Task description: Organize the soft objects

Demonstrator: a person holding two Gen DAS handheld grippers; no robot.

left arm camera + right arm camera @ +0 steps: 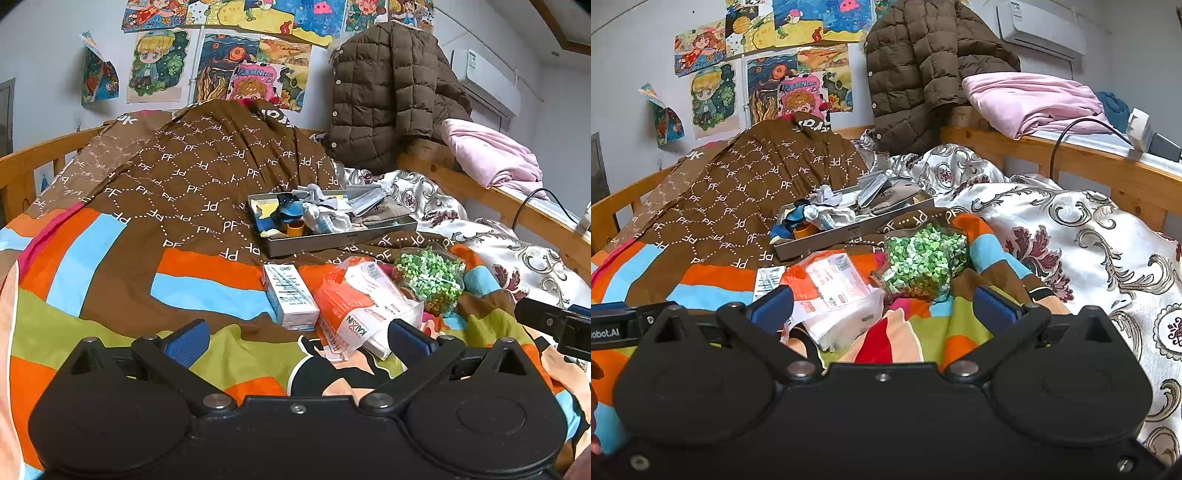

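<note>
On the bed's striped quilt (110, 280) I hold both tools low: my left hand-held gripper (297, 341) and right hand-held gripper (882, 308) are spread wide, gripping nothing. The tissue pack (354, 314) lies just ahead, beside a jar (923, 262); socks (325, 214) fill the grey tray (332, 240) beyond.

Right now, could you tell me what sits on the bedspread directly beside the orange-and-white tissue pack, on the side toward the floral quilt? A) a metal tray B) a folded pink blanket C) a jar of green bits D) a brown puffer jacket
C: the jar of green bits lies right next to the tissue pack, between it and the floral quilt.
</note>
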